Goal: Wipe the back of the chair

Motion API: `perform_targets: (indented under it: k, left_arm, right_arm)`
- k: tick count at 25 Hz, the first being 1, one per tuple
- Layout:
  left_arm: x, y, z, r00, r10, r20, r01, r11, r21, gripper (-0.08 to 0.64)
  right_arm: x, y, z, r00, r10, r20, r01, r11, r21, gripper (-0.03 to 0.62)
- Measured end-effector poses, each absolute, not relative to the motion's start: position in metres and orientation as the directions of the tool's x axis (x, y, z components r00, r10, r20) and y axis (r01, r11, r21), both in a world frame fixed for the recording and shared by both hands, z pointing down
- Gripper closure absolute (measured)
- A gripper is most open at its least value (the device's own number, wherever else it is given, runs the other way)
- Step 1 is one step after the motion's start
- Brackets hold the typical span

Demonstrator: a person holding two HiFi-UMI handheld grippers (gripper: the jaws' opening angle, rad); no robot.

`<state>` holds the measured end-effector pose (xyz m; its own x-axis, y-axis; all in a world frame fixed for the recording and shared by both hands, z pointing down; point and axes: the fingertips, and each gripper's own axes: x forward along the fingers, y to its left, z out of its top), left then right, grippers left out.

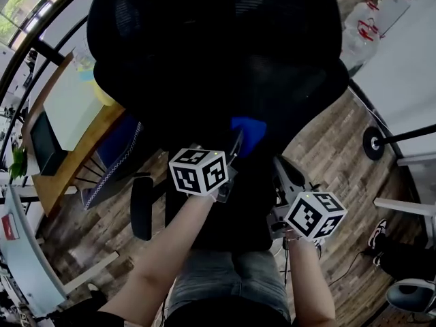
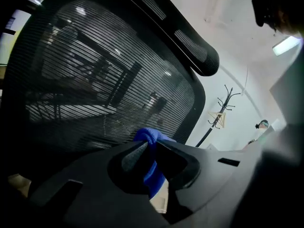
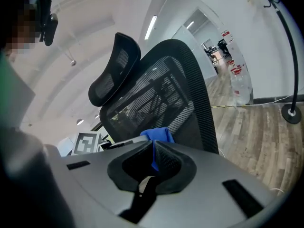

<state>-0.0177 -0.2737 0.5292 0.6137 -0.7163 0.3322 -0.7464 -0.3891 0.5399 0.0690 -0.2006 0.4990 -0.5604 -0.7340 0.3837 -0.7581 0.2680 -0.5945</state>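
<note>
Clamping bunched blue cloth [image 2: 151, 167]: left tongs [image 2: 149, 148], holding it at lower part of black mesh office-chair back [image 2: 109, 80]. Right tongs [image 3: 153, 148] idling alongside, pinched together, gripping nothing. Wiping step seemingly running; next move likely calling for sweeping cloth up mesh towards black curved headrest [image 2: 180, 37].

left gripper [image 1: 237, 145]: held forward and up, jaws clamped on a blue cloth [image 2: 151, 137]. right gripper [image 1: 281, 172]: lower, just beside the left, jaws together, nothing held. left forearm [image 1: 174, 240], right forearm [image 1: 308, 278]: bare, reaching forward.
</note>
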Motion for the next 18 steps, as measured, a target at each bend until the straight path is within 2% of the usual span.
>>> perform_targets:
  k: [18]
  left_arm:
    - [-0.145,-0.266,0.537,0.415,-0.832,0.367,-0.834,-0.187,0.52,0.512]
  right_arm:
    - [-0.021,-0.208,0.505,-0.679,-0.623,0.389,-0.698,0.383,-0.605,0.561]
